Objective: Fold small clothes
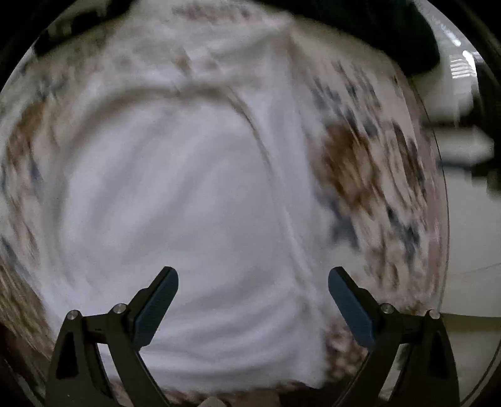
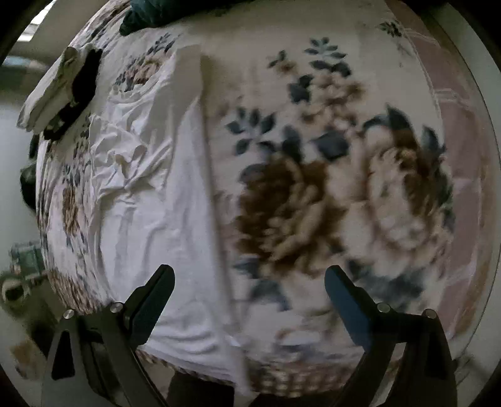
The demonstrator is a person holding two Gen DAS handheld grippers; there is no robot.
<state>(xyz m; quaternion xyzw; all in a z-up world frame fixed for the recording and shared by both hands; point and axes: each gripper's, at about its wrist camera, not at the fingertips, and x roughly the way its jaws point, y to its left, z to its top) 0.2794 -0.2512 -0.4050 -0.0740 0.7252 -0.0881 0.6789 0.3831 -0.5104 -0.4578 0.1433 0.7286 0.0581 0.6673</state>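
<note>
Floral cloth [image 2: 313, 194] covers the round bench: brown blooms, dark blue leaves, pale ground, pink border band [image 2: 463, 175] along its right edge. Folded pale garments [image 2: 47, 97] sit at the cloth's far left edge, a black item [image 2: 84, 78] lying on top of them. Dark teal fabric [image 2: 141, 15] at the cloth's far edge. Left wrist view blurred; same cloth [image 1: 360, 162].

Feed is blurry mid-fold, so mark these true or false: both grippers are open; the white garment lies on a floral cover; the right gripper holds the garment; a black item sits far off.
1. Both left gripper and right gripper are open. True.
2. The white garment lies on a floral cover. True.
3. The right gripper holds the garment. False: it holds nothing.
4. A black item sits far off. True.
</note>
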